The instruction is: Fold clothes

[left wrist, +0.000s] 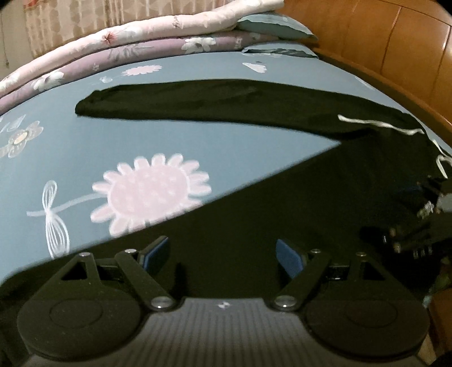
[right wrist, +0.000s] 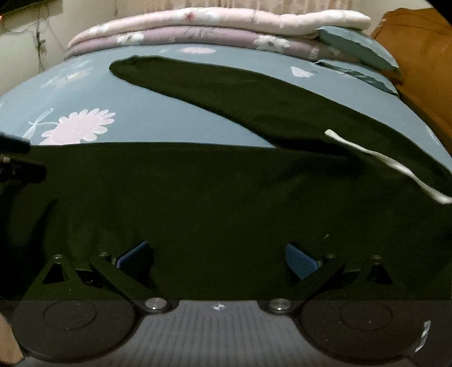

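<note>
A pair of black trousers (left wrist: 254, 197) lies spread on the blue flowered bed sheet (left wrist: 84, 158), one leg (left wrist: 197, 104) stretched away to the left. A white drawstring (left wrist: 375, 124) lies at the waist. My left gripper (left wrist: 223, 257) is open, low over the near leg. In the right wrist view the trousers (right wrist: 226, 203) fill the foreground, the far leg (right wrist: 226, 93) runs to the upper left, and the drawstring (right wrist: 395, 166) lies at the right. My right gripper (right wrist: 217, 259) is open above the fabric. The other gripper shows at the right edge of the left view (left wrist: 423, 220).
Folded pink and purple quilts (left wrist: 141, 42) are stacked at the bed's far side, with a teal pillow (left wrist: 276, 25) beside them. A wooden headboard (left wrist: 395, 50) runs along the right. A curtain (left wrist: 70, 19) hangs behind.
</note>
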Demonstrator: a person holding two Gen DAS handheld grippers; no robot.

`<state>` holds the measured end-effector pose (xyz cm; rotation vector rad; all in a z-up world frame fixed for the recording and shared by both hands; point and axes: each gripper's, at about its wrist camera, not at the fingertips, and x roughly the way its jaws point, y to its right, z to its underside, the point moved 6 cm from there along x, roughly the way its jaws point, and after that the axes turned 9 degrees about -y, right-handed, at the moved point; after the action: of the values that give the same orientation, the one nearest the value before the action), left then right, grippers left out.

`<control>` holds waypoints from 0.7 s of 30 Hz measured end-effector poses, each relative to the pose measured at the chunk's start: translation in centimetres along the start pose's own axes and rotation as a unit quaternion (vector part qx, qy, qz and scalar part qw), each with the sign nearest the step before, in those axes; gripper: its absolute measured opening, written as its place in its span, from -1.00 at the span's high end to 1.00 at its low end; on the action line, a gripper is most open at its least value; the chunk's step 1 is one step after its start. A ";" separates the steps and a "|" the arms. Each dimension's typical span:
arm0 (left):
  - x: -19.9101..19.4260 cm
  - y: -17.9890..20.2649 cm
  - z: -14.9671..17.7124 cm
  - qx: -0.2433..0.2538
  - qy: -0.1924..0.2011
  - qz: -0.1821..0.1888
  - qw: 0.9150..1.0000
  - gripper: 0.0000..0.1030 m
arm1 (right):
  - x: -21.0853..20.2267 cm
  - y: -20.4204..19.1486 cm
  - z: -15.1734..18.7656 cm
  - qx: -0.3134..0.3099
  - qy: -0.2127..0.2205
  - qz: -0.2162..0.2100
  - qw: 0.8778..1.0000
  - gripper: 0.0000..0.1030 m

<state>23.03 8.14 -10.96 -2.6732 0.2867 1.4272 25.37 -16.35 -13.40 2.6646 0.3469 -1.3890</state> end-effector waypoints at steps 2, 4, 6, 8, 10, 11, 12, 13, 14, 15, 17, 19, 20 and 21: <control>0.1 0.1 1.4 0.000 -0.003 -0.001 1.000 -0.60 | 0.0 0.2 0.4 0.019 0.010 -0.005 1.000 -1.00; 0.1 0.0 2.7 -0.006 -0.005 -0.006 1.000 -0.60 | 0.0 0.2 0.6 0.019 0.018 -0.003 1.000 -1.00; -0.1 -0.4 3.8 -0.013 -0.006 -0.014 1.000 -0.60 | -0.1 0.0 0.4 0.017 0.016 0.005 1.000 -1.00; -0.5 -1.1 4.9 -0.021 -0.005 -0.024 0.999 -0.60 | -0.6 -0.4 0.1 0.030 0.014 0.006 0.999 -1.00; -1.2 -2.3 5.8 -0.039 -0.004 -0.037 0.999 -0.60 | -1.3 -2.1 0.3 0.017 0.033 -0.034 0.999 -1.00; -1.5 -3.1 6.2 -0.049 -0.004 -0.042 0.998 -0.60 | -1.5 -3.2 0.5 0.004 0.038 -0.054 0.998 -1.00; -1.6 -4.0 6.7 -0.065 -0.005 -0.043 0.997 -0.62 | -1.1 -4.5 0.9 -0.017 0.028 -0.061 0.998 -1.00; -1.9 -4.9 7.1 -0.084 -0.003 -0.043 0.996 -0.63 | -0.7 -5.4 1.3 -0.038 0.022 -0.046 0.998 -1.00; -2.1 -5.9 7.6 -0.101 -0.001 -0.043 0.994 -0.63 | -0.7 -6.3 1.6 -0.063 0.036 -0.023 0.997 -1.00; -2.5 -6.6 7.8 -0.115 0.000 -0.048 0.992 -0.63 | -0.8 -6.9 1.8 -0.073 0.043 -0.026 0.996 -1.00; -3.2 -8.1 8.2 -0.144 0.003 -0.058 0.988 -0.62 | -0.8 -6.9 1.9 -0.067 0.044 -0.031 0.996 -1.00; -4.0 -9.6 7.8 -0.164 0.025 -0.047 0.985 -0.62 | -0.7 -6.8 2.1 -0.060 0.045 -0.036 0.997 -1.00; -3.9 -10.3 7.4 -0.172 0.032 -0.044 0.984 -0.62 | -0.7 -6.8 2.1 -0.058 0.045 -0.036 0.997 -1.00; -3.7 -10.9 7.0 -0.180 0.038 -0.041 0.982 -0.63 | -0.7 -6.8 2.0 -0.058 0.045 -0.036 0.997 -1.00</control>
<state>17.56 20.46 -11.79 -2.9837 -0.0864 1.4752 21.62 -10.26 -13.99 2.6489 0.5195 -1.2300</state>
